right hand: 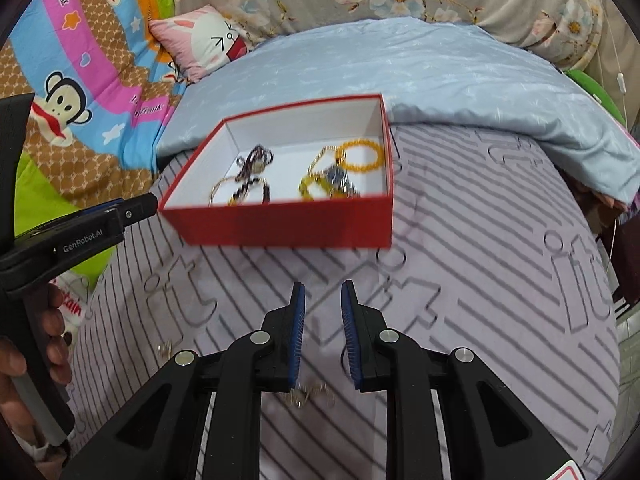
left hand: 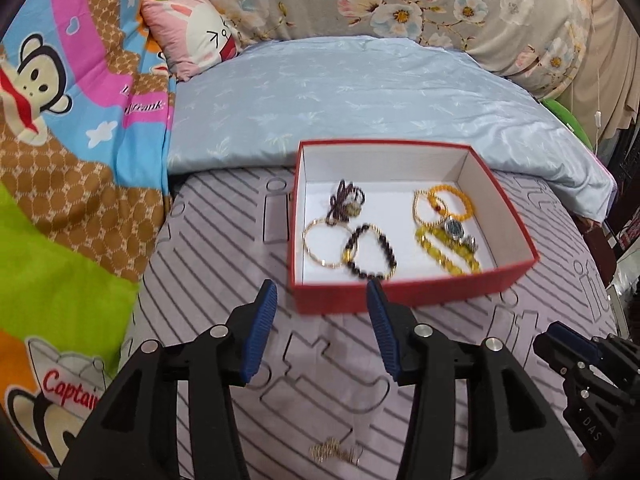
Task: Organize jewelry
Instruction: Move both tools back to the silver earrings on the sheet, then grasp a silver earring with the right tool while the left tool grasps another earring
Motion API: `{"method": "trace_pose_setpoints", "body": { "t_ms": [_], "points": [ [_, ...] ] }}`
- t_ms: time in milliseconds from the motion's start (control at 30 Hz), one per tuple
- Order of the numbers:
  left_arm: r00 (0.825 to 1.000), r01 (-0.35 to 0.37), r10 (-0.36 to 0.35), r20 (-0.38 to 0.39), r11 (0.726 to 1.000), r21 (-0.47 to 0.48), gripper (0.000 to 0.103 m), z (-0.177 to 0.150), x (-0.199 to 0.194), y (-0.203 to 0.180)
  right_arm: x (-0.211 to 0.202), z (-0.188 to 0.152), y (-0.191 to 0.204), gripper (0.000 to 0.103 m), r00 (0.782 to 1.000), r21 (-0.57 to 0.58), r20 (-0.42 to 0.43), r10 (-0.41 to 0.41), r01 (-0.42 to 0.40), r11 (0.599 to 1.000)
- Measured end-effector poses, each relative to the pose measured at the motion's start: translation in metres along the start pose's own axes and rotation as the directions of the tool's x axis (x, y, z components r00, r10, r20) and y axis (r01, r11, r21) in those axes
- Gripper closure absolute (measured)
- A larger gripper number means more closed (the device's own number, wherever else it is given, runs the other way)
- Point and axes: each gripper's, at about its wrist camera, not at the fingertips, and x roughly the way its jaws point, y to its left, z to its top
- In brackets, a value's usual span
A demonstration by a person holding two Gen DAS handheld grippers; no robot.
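Observation:
A red box with a white inside stands on the striped bed sheet; it also shows in the right wrist view. In it lie a dark bead bracelet, a thin gold bangle, yellow bead bracelets and a watch. A small gold piece of jewelry lies on the sheet under my left gripper, which is open and empty. My right gripper is open and empty above another small gold piece. A further small piece lies to the left.
A pale blue quilt lies behind the box. A colourful cartoon blanket is on the left, with a pink pillow. The right gripper shows at the lower right of the left wrist view; the left gripper shows at the left of the right wrist view.

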Motion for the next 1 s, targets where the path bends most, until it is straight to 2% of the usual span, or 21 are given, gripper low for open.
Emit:
{"method": "trace_pose_setpoints", "body": {
  "t_ms": [233, 333, 500, 567, 633, 767, 867, 1000],
  "points": [
    [0.998, 0.011, -0.012, -0.062, 1.000, -0.025, 0.057, -0.043, -0.003, 0.009, 0.003, -0.036, 0.003, 0.084, 0.998, 0.020, -0.057, 0.016, -0.014, 1.000],
    [0.996, 0.016, -0.020, -0.086, 0.999, -0.041, 0.057, -0.058, -0.002, 0.013, 0.006, -0.046, 0.008, 0.084, 0.998, -0.010, -0.066, -0.024, 0.023, 1.000],
    [0.992, 0.017, -0.024, -0.122, 0.998, -0.061, 0.057, -0.079, 0.001, 0.019, 0.011, -0.058, 0.010, 0.083, 0.996, 0.004, -0.089, -0.015, 0.015, 1.000],
    [0.991, 0.018, -0.024, -0.133, 0.999, -0.050, 0.056, -0.086, 0.002, 0.017, 0.013, -0.062, 0.009, 0.083, 0.995, 0.008, -0.094, -0.015, 0.016, 1.000],
    [0.990, 0.020, -0.027, -0.139, 0.998, -0.053, 0.048, -0.092, 0.001, 0.015, 0.013, -0.064, 0.008, 0.082, 0.995, 0.016, -0.098, -0.013, 0.014, 1.000],
    [0.988, 0.031, -0.037, -0.148, 0.999, -0.041, 0.047, -0.101, 0.000, 0.011, 0.015, -0.066, 0.008, 0.082, 0.995, 0.018, -0.098, -0.018, 0.020, 1.000],
    [0.986, 0.035, -0.041, -0.161, 0.998, -0.043, 0.047, -0.107, 0.001, 0.009, 0.016, -0.066, 0.006, 0.074, 0.995, 0.020, -0.095, -0.027, 0.029, 0.999],
    [0.984, 0.032, -0.039, -0.173, 0.999, -0.044, 0.047, -0.113, 0.003, 0.010, 0.019, -0.065, 0.006, 0.069, 0.995, 0.024, -0.099, -0.028, 0.031, 0.999]
  ]
}}
